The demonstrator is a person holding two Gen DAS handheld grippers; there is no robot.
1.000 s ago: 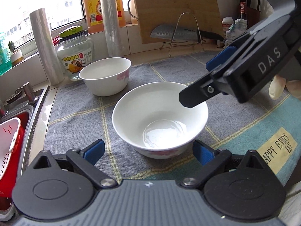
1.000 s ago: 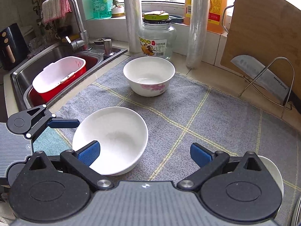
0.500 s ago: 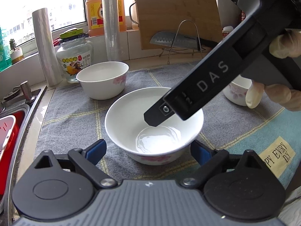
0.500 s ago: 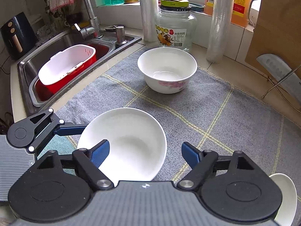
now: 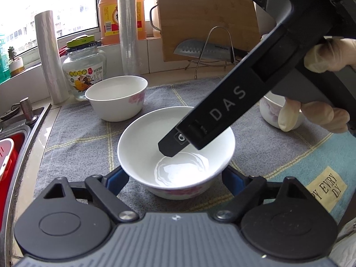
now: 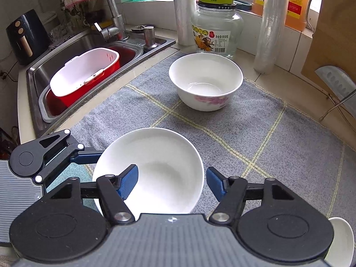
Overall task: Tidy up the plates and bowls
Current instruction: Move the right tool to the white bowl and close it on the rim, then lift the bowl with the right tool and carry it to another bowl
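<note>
A white bowl with pink flowers point(image 5: 142, 146) sits on the grey mat straight ahead in the left wrist view. My left gripper point(image 5: 174, 180) straddles it low down, one blue pad at each side, jaws closing, with no clear press. My right gripper point(image 6: 171, 178) straddles that bowl's point(image 6: 160, 155) right wall, one finger inside and one outside; its jaws are closing, with gaps still showing. Its black finger point(image 5: 200, 129) dips into the bowl from the upper right. A deeper flowered bowl point(image 6: 205, 82) stands farther back. A third bowl point(image 5: 271, 111) stands to the right, partly hidden by a gloved hand.
A sink point(image 6: 89, 44) with a red-and-white basket point(image 6: 84, 77) lies left of the mat. A glass jar point(image 6: 217, 33), two film rolls, an orange bottle, a bamboo board point(image 5: 207, 17) and a knife on a wire stand line the back. A white dish edge point(image 6: 340, 242) shows at bottom right.
My right gripper has come in over the near bowl and put one finger inside it. The jaws of both grippers have narrowed around the bowl. The left gripper has stayed put.
</note>
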